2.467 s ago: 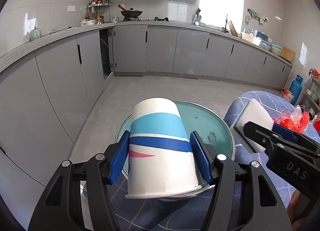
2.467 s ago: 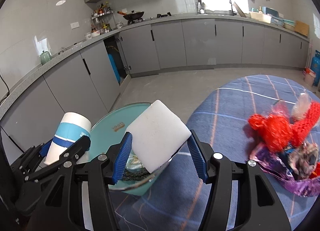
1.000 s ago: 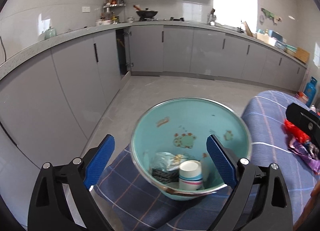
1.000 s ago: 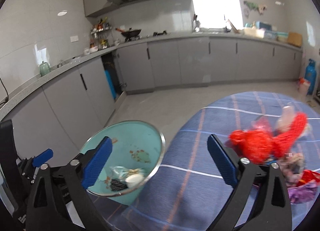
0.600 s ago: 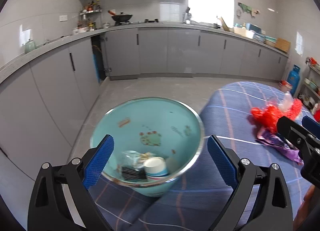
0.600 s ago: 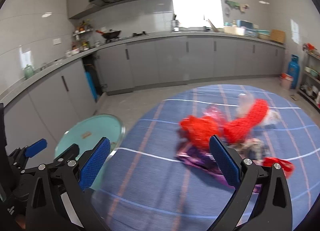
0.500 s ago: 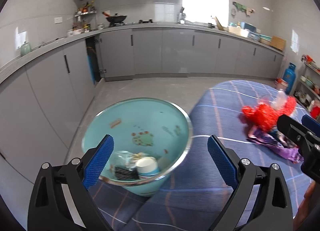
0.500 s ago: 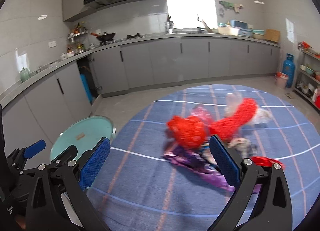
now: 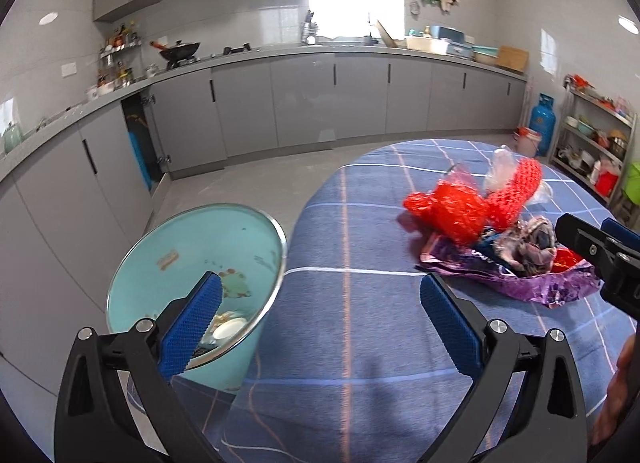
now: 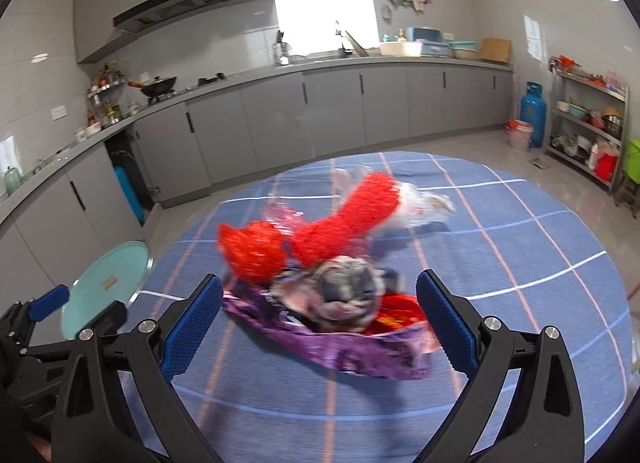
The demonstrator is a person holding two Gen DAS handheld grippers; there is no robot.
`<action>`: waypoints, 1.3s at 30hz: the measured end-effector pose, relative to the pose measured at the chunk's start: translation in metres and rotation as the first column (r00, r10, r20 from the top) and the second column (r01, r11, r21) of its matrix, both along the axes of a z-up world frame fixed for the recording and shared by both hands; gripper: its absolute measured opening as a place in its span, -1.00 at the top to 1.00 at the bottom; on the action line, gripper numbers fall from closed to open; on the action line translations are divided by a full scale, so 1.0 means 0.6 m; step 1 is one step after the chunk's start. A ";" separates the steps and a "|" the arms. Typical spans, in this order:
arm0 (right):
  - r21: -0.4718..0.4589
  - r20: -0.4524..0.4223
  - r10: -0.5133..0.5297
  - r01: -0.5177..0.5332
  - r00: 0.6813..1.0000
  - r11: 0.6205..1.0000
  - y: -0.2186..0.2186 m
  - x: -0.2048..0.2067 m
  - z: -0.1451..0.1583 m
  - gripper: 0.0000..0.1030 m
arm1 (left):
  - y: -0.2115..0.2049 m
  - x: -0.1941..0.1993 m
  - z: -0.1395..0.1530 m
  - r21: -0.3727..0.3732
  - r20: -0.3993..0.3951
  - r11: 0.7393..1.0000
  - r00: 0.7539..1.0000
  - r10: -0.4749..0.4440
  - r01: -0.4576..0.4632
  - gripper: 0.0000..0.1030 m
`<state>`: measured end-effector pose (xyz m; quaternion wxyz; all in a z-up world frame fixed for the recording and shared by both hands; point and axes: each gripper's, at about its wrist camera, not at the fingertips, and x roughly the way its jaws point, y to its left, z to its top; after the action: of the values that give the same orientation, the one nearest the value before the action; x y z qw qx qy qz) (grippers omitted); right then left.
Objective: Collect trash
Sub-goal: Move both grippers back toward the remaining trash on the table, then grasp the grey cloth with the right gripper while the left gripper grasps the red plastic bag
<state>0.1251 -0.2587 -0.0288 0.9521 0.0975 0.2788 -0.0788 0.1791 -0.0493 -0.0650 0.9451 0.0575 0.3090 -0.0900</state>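
A pile of trash lies on the round table's blue plaid cloth (image 10: 520, 263): red mesh netting (image 10: 256, 251), a crumpled grey wad (image 10: 344, 295) and a purple wrapper (image 10: 352, 351). My right gripper (image 10: 319, 283) hovers just before the pile, its jaws closing, pads touching nothing. My left gripper (image 9: 318, 287) hangs over bare cloth (image 9: 348, 343) left of the pile (image 9: 452, 207), jaws opening and empty. The teal bin (image 9: 276, 239) stands at the table's left edge with a paper cup (image 9: 230, 329) and scraps inside.
Grey kitchen cabinets (image 9: 304, 103) run along the back wall, with bare floor before them. A blue gas cylinder (image 10: 532, 111) and a metal shelf rack (image 10: 588, 131) stand at the right. In the left wrist view my right gripper's finger (image 9: 600, 255) shows at the right edge.
The paper cup and the white block went from my grippers into the bin. Both grippers then swung right, away from the bin and toward the trash pile, which now fills the right wrist view.
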 end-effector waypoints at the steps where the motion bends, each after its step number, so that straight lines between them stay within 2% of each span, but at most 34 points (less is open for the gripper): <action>1: 0.003 -0.005 -0.006 0.006 1.000 1.000 -0.007 0.001 -0.001 -0.64 | -0.004 0.000 0.000 0.005 0.002 1.000 1.000 -0.006 0.006 -0.89; 2: 0.011 -0.020 -0.008 0.009 1.000 1.000 -0.014 0.005 -0.004 -0.56 | -0.011 0.002 -0.001 0.007 0.002 1.000 1.000 -0.012 0.012 -0.89; 8: 0.019 -0.083 -0.019 0.021 0.996 1.000 -0.027 0.033 -0.017 -0.56 | -0.030 0.016 -0.003 -0.021 -0.026 0.999 0.999 -0.031 0.030 -0.89; 15: -0.008 -0.151 -0.002 0.001 0.989 1.000 -0.033 0.066 -0.040 -0.50 | -0.045 0.031 -0.001 -0.012 -0.022 0.999 0.999 -0.037 0.037 -0.89; 18: 0.010 -0.189 0.014 -0.012 0.982 1.000 -0.039 0.078 -0.052 -0.31 | -0.051 0.038 -0.004 -0.011 -0.029 0.999 0.999 -0.039 0.039 -0.89; 22: 0.040 -0.204 0.037 -0.029 0.978 0.999 -0.044 0.079 -0.061 0.07 | -0.059 0.043 -0.008 -0.004 -0.032 0.999 0.998 -0.047 0.047 -0.89; 23: 0.043 -0.202 0.042 -0.034 0.979 0.998 -0.044 0.077 -0.061 0.23 | -0.061 0.045 -0.009 -0.002 -0.034 0.999 0.998 -0.048 0.048 -0.89; 26: 0.047 -0.176 0.044 -0.036 0.983 0.998 -0.047 0.070 -0.052 0.38 | -0.067 0.051 -0.009 -0.010 -0.041 0.998 0.998 -0.055 0.054 -0.89; 32: 0.085 -0.047 0.022 -0.018 0.999 0.996 -0.066 0.042 -0.008 0.41 | -0.083 0.066 -0.002 -0.026 -0.035 0.997 0.997 -0.071 0.070 -0.89; 35: 0.080 0.015 -0.016 0.015 1.000 0.997 -0.077 0.034 0.007 0.41 | -0.098 0.077 0.005 -0.042 -0.007 0.997 0.997 -0.072 0.071 -0.89; 38: 0.078 0.031 -0.048 0.046 0.998 0.996 -0.088 0.036 0.003 0.41 | -0.119 0.089 0.005 -0.044 0.003 0.995 0.996 -0.093 0.093 -0.84; 39: 0.085 0.029 -0.053 0.051 0.998 0.995 -0.088 0.039 0.000 0.41 | -0.128 0.091 0.003 -0.038 0.006 0.994 0.995 -0.100 0.100 -0.75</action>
<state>0.1488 -0.3118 -0.0291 0.9490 0.1463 0.2643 -0.0902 0.2337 -0.1261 -0.0631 0.9409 0.0551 0.3020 -0.1431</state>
